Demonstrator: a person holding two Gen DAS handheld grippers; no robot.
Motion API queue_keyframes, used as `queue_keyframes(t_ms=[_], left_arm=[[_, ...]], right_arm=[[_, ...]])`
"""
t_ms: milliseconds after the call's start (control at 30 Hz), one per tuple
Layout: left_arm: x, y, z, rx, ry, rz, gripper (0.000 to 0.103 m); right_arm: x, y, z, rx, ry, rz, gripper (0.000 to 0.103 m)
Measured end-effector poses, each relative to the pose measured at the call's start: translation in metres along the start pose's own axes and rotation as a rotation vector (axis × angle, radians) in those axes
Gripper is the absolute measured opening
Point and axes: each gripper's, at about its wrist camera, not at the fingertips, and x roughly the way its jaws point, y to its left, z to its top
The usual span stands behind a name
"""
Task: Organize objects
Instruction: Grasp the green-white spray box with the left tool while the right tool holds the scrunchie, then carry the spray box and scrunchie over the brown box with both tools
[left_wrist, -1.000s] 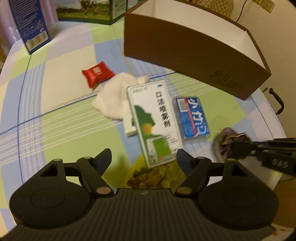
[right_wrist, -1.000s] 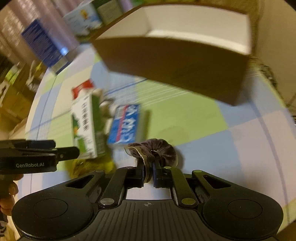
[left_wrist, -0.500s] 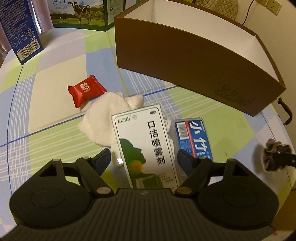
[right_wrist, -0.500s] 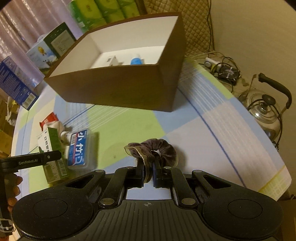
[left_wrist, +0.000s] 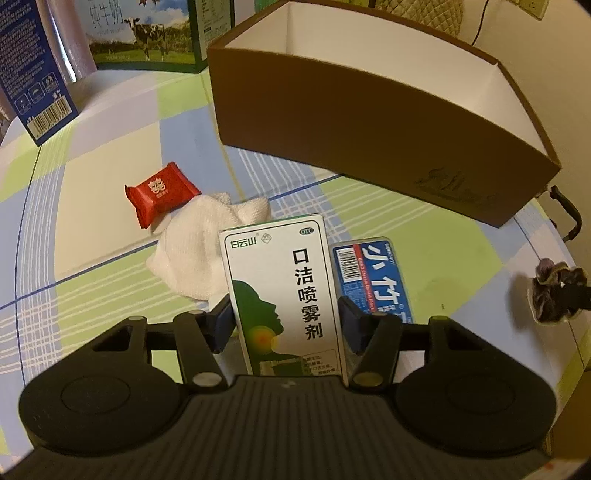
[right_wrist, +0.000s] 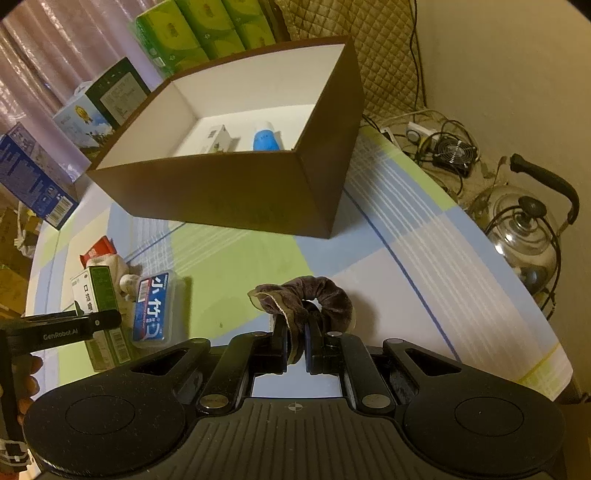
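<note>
- Step in hand: both grippers are loaded or loading, with the brown cardboard box as the likely destination; judged from the task, this is the pick-and-carry stage.
- Right gripper: jaws pinched on a dark velvet scrunchie, which is held clear above the checked tablecloth, near the box but not yet over its opening.
- Left gripper: jaws stand on either side of the green-and-white mouth spray carton, both pads at or against its long sides; whether they already press firmly cannot be told, though the carton fills the gap.
- Neighbours: a blue dental floss case lies just beside the carton on the right; a white cloth lies behind it on the left, touching a red candy packet.
- Box contents: a small white carton and a blue-and-white bottle already lie on the white floor.
- Next move, right: carry the scrunchie over the near wall of the box and release it above the free floor.
- Next move, left: confirm the squeeze on the mouth spray carton, lift it straight up so it does not drag the floss case, then follow to the box.
</note>
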Motion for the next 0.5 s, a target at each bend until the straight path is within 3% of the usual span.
queue_keyframes(t_ms=[500], left_arm=[[-0.042, -0.011, 0.010, 0.025, -0.072, -0.003, 0.054]], right_arm=[[-0.015, 0.011, 0.011, -0.061, -0.036, 0.059, 0.005]])
